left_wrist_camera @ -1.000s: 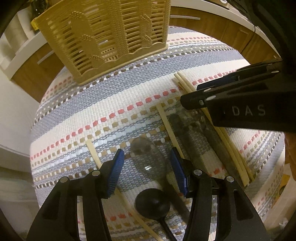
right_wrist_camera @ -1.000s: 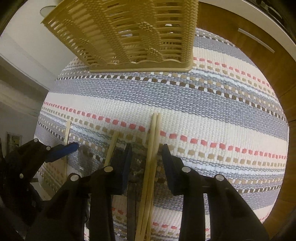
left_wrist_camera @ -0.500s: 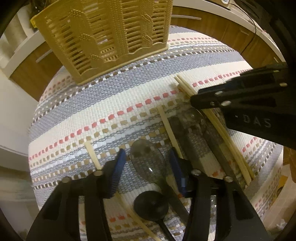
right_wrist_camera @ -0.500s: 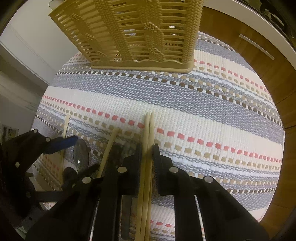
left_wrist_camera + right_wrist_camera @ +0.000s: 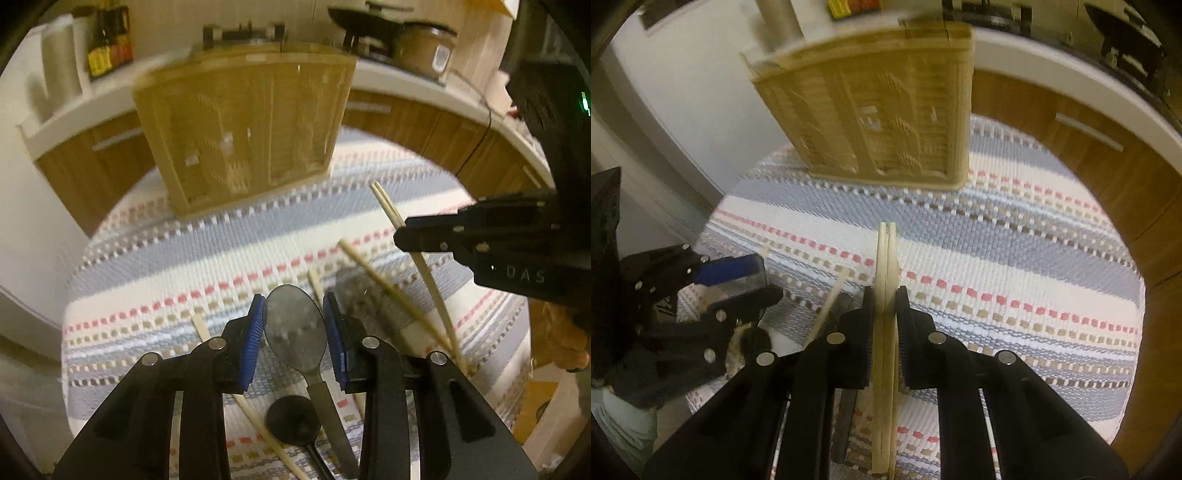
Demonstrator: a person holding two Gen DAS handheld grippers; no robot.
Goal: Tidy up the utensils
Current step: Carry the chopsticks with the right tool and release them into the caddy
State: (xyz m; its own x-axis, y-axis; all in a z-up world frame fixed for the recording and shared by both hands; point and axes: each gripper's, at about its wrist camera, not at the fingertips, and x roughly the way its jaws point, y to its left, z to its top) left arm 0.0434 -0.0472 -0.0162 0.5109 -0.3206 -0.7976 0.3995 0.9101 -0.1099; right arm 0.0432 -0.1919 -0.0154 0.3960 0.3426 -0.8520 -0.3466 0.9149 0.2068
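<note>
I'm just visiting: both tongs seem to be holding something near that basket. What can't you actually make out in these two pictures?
- Utensil basket: blurred by motion in both views; its contents and compartments are unreadable.
- Metal spoon between the left tongs: handle end cut off by the bottom edge, left wrist view.
- Chopstick pair in the right tongs: rear ends cut off by the bottom edge, right wrist view.
- Black spoon: its handle runs out of frame.

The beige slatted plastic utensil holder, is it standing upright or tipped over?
Upright. The beige slatted plastic utensil holder sits flat-based on the striped woven mat, its open top facing up.
</note>
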